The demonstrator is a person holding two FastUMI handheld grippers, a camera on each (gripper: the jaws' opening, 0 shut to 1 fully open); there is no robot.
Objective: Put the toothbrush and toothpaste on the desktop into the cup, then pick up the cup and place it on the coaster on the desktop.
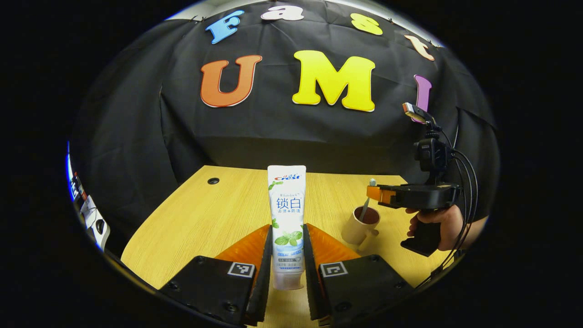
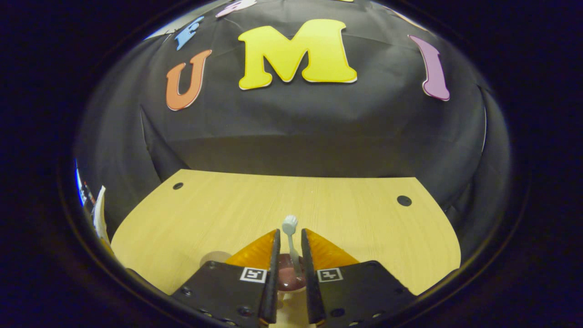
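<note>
Wooden table [image 1: 200, 218]: toothbrush [image 1: 365, 204] already stands in cup [image 1: 360, 225] at 3 o'clock, right tongs [image 2: 288, 255] narrow around its stem (contact unclear); left tongs [image 1: 288, 255] clamp upright toothpaste [image 1: 287, 223], uncupped; coaster step remains.

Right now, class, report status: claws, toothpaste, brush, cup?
Left claw shut on toothpaste, upright. Right claw straddles brush, standing in cup. Grip unclear.

The desk [image 2: 218, 209] looks like pale matt wood grain; the toothpaste [image 1: 287, 218] tube is glossy white plastic, the cup [image 1: 360, 225] smooth and matt, the booth wall [image 2: 296, 127] creased black cloth
</note>
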